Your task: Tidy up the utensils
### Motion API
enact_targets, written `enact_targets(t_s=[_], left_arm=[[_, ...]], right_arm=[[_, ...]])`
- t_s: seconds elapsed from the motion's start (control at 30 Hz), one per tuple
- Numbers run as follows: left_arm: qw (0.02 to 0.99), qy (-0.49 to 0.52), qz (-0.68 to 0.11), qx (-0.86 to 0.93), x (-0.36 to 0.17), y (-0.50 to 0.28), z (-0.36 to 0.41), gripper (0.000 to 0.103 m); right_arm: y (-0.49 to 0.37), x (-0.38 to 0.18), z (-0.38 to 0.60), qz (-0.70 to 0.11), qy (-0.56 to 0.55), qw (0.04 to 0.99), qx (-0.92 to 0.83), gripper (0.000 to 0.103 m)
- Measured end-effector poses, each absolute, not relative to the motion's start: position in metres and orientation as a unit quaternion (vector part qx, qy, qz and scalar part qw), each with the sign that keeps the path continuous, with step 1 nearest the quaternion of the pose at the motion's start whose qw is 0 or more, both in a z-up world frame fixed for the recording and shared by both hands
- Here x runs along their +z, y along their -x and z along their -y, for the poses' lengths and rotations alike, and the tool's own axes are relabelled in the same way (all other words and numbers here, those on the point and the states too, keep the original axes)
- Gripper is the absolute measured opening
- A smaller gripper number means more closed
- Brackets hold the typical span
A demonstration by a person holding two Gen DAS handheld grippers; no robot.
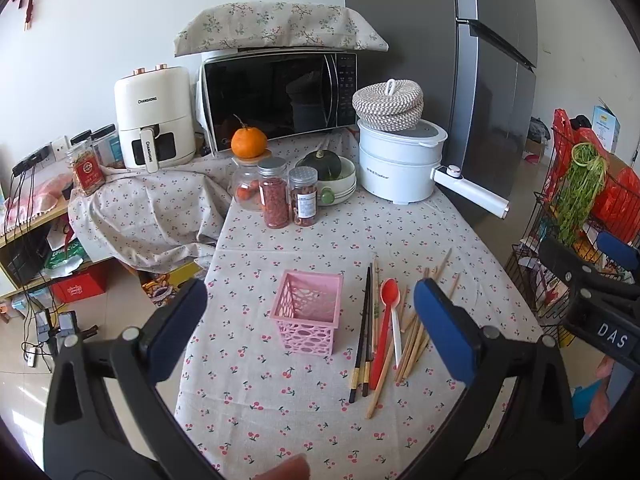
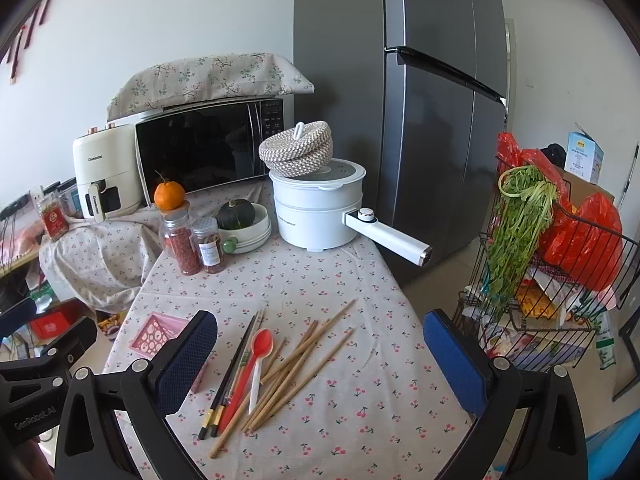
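A pink perforated basket (image 1: 307, 311) (image 2: 157, 336) stands upright on the cherry-print tablecloth (image 1: 288, 404) (image 2: 360, 412). To its right lies a loose pile: black chopsticks (image 1: 363, 332) (image 2: 231, 372), a red spoon (image 1: 385, 322) (image 2: 253, 368), a white spoon (image 1: 396, 336) (image 2: 255, 385) and several wooden chopsticks (image 1: 416, 334) (image 2: 298, 368). My left gripper (image 1: 310, 320) hangs open above and in front of the basket, holding nothing. My right gripper (image 2: 320, 354) is open above the pile, also with nothing in it; its body (image 1: 600, 300) shows at the right edge of the left wrist view.
At the table's back stand jars (image 1: 288, 196) (image 2: 198, 242), an orange (image 1: 249, 142), a bowl with a squash (image 1: 332, 178) (image 2: 242, 226) and a white electric pot (image 1: 400, 164) (image 2: 320, 208). A microwave (image 1: 280, 96), air fryer (image 1: 154, 120) and fridge (image 2: 420, 120) sit behind. A wire rack with greens (image 2: 532, 264) stands right of the table.
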State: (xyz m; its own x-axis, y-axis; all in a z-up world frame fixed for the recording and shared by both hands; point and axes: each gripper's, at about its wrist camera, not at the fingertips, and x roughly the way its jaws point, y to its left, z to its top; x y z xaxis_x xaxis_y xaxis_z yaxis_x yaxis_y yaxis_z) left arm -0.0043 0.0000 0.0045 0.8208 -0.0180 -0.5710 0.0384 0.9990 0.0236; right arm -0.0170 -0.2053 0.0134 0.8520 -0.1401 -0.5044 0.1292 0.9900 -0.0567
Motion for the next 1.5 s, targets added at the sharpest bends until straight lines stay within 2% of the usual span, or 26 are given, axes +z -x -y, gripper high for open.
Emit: enact_targets(t_s=[1.5], left_arm=[[0.956, -0.013, -0.292, -0.01, 0.0057, 0.0075, -0.0065, 0.103]], right_arm=[[0.0207, 0.0155, 0.2, -0.258, 0.003, 0.964, -0.057, 0.103]])
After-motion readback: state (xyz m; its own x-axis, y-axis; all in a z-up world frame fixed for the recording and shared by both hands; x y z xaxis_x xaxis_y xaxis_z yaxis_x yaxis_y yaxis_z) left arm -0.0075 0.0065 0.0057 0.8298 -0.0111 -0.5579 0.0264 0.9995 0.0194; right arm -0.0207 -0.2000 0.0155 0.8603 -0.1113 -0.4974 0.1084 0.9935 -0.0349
